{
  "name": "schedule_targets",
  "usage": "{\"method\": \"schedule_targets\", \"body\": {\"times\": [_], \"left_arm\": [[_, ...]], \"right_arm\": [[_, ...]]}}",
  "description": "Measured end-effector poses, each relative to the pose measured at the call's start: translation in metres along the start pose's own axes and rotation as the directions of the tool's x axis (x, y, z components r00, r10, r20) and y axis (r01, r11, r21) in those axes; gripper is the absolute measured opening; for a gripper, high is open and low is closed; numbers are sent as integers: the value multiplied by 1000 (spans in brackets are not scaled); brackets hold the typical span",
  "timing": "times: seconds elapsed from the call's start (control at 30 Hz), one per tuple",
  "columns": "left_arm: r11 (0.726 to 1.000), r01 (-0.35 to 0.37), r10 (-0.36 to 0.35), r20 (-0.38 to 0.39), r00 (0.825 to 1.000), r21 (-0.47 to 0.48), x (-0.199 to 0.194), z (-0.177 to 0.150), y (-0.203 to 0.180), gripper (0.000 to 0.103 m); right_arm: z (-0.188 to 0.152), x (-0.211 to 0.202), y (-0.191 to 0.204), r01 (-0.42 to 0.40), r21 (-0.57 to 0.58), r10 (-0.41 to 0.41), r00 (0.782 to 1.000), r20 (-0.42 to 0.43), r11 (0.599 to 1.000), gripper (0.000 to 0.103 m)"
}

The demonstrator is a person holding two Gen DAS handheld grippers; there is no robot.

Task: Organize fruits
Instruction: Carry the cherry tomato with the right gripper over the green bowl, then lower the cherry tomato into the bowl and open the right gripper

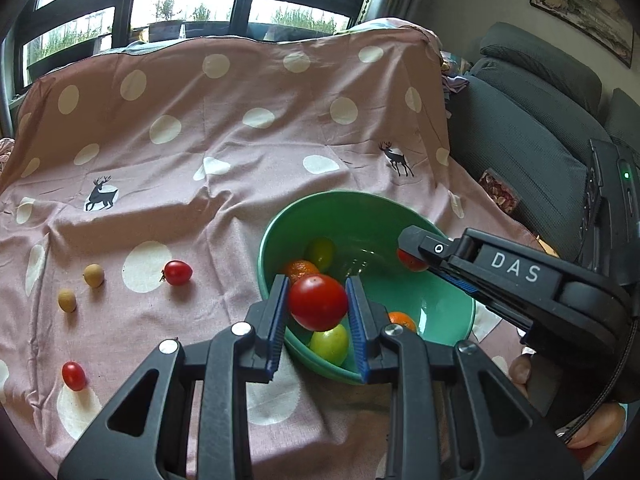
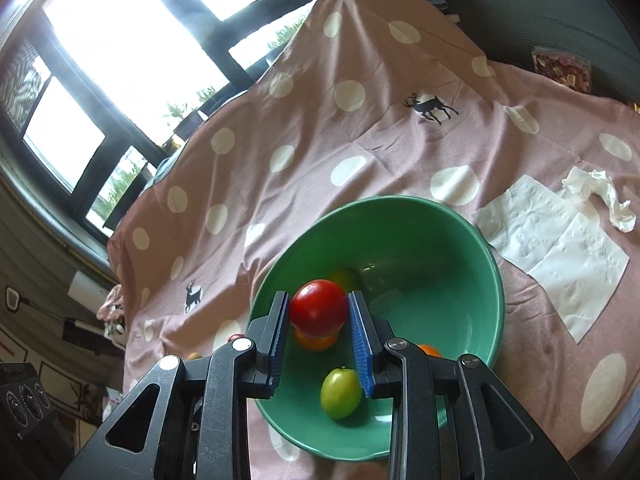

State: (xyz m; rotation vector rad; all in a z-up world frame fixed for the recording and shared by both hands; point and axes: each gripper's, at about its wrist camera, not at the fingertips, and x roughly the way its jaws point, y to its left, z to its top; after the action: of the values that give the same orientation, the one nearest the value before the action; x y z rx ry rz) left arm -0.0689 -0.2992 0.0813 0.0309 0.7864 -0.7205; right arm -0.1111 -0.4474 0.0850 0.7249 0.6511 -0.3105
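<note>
Both claws hang over the green bowl (image 1: 360, 216), each clenched on a red tomato. The left gripper (image 1: 318, 304) pinches its red cherry tomato (image 1: 318, 302) between the blue pads, just above the bowl's near rim. Below that tomato, inside the bowl, lie a green fruit (image 1: 330, 344), a small orange (image 1: 300, 270) just beyond the left finger, a second orange one (image 1: 402, 320) past the right finger, and a yellow-green fruit (image 1: 321, 254) farther ahead.

To the right of the left claw, the right gripper (image 1: 412, 258) reaches in over the bowl's far side with its own red tomato (image 2: 319, 306) grasped between the pads; from its own camera that tomato sits over the bowl's hollow, with an orange fruit directly beneath it and a green one nearer the fingers' base.

Off to the left of the left claw, on the pink spotted cloth (image 1: 224, 128), wait two more red tomatoes (image 1: 177, 272) (image 1: 74, 376), well apart, and two small tan fruits (image 1: 94, 275) (image 1: 67, 300) close together. To the right of the right claw, beside the bowl, lie flat paper napkins (image 2: 560, 248) and a crumpled tissue (image 2: 600, 192).
</note>
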Motion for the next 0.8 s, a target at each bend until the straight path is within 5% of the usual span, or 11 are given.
{"method": "schedule_targets", "body": {"times": [0.8], "left_arm": [[996,89,-89,-119,989,-5,45,-6,-14,28]], "right_arm": [[1,15,-24,124,40,-122,991,-52,991,32]]}}
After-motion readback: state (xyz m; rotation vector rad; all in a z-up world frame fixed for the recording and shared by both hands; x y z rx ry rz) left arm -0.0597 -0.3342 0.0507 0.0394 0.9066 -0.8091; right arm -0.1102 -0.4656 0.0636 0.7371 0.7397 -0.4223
